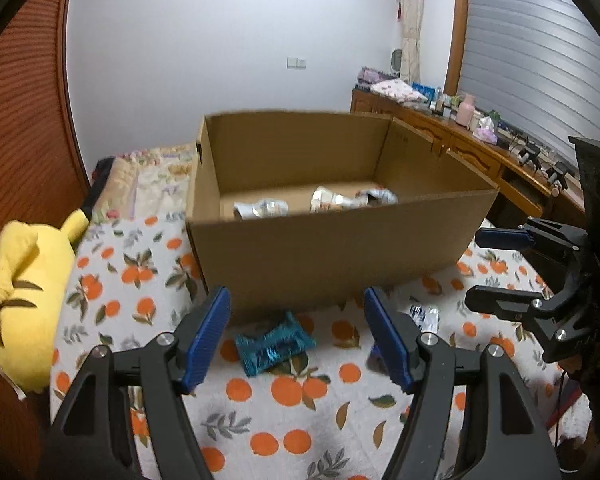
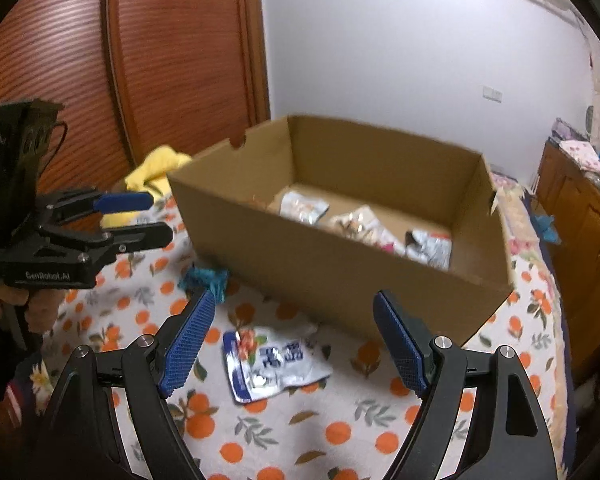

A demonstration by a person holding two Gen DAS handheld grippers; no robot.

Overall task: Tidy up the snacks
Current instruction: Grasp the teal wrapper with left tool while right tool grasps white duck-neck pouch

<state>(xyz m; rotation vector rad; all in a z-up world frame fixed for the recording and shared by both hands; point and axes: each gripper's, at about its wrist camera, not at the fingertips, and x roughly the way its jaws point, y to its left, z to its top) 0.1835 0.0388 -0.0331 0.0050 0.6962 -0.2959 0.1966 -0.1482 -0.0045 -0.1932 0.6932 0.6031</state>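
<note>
Claws (image 1: 297, 336) (image 2: 294, 344) both spread, empty, hovering low before cardboard box (image 1: 320, 256).

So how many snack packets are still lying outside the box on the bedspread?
2: a teal packet before the left claw, and a white-and-blue packet before the right claw. The cardboard box may hide others.

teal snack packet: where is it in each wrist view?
Left wrist: teal packet lies lower centre on the orange-print cloth, between the open left gripper fingers, just in front of the box.
Right wrist: teal packet sits left of centre, at the box's near-left corner, partly behind the right gripper's left finger.
Shared landmark: the cardboard box.
</note>
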